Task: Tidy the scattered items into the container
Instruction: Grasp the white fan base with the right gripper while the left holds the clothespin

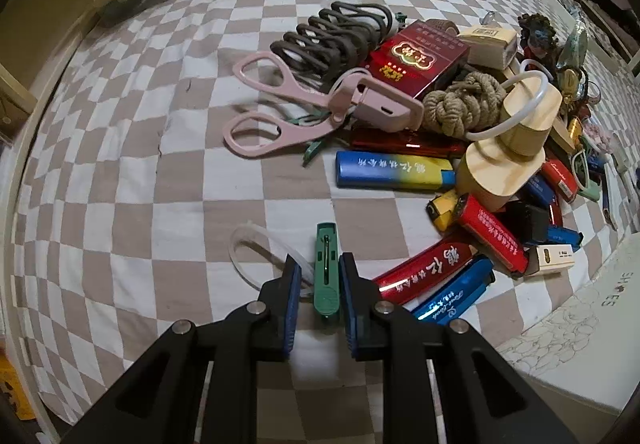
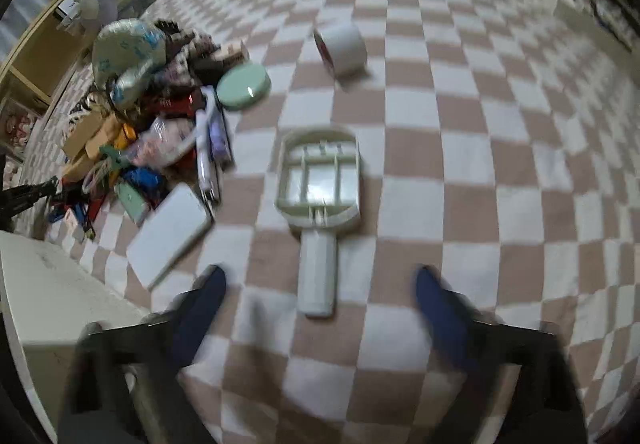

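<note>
My left gripper point(image 1: 320, 264) points down at the checkered cloth, shut on a green clip point(image 1: 327, 276) that stands between its blue pads. A clear plastic loop point(image 1: 256, 252) lies just left of the clip. Right of it is a heap of lighters, among them a blue-and-yellow lighter point(image 1: 394, 174). The heap also holds pink scissors point(image 1: 280, 112), a red box point(image 1: 416, 56) and a rope knot point(image 1: 464, 102). My right gripper point(image 2: 320, 272) is open above the handle of a pale plastic paddle frame point(image 2: 320, 180), and holds nothing. The right wrist view is blurred.
A white box point(image 1: 580, 324) marked "SHOES" stands at the lower right of the left wrist view; the same white box point(image 2: 48, 284) shows lower left in the right view. A tape roll point(image 2: 342, 48), a green round case point(image 2: 244, 86) and a white flat box point(image 2: 170, 234) lie nearby.
</note>
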Motion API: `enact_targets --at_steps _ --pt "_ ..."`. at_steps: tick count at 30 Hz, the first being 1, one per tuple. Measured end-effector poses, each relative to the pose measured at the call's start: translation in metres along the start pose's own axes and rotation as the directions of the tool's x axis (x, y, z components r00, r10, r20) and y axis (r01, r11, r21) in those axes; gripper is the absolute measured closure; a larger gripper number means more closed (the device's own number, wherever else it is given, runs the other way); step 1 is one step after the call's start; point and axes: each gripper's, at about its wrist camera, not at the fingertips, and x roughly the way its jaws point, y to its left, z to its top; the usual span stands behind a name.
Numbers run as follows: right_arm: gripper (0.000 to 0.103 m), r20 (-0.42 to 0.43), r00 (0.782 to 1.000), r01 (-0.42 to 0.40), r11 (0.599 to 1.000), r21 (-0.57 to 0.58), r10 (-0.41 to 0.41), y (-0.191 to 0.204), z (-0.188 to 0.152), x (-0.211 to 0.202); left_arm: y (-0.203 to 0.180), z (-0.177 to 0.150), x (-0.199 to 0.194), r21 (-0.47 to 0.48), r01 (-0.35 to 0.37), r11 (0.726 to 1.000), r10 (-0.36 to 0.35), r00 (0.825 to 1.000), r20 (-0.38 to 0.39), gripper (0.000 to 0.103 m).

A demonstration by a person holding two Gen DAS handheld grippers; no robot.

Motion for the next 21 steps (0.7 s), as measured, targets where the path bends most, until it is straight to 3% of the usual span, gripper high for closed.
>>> enact_targets --at_steps 2,3,4,6,9,21 --pt "0.007 0.004 1.0 0.011 1.0 0.015 -0.012 0.003 0.012 0.001 -0.001 0.0 -0.002 0.003 -0.002 1.0 0.002 1.0 0.003 0.084" --pt "0.012 0.006 1.0 0.015 1.0 0.015 -0.015 0.006 0.018 0.003 -0.001 0.0 -0.001 0.004 -0.004 1.0 0.004 1.0 0.002 0.084" --pt "0.026 0.006 1.0 0.027 1.0 0.009 -0.027 0.011 0.024 0.007 -0.001 0.0 -0.001 0.003 -0.006 1.0 0.006 1.0 0.003 0.084" --pt "0.041 -0.002 0.998 0.061 0.998 -0.001 -0.061 0.018 0.031 0.017 0.0 0.001 -0.001 -0.004 -0.007 1.0 0.007 1.0 0.002 0.084" --pt "0.052 -0.019 0.997 0.079 0.997 0.009 -0.079 0.015 0.036 0.033 0.007 -0.005 -0.002 -0.015 -0.007 1.0 0.006 1.0 -0.005 0.084" --pt "0.054 -0.011 0.999 0.041 0.998 0.038 -0.04 0.002 0.041 0.029 0.011 -0.005 -0.005 -0.039 0.004 0.999 -0.005 1.0 -0.009 0.084"
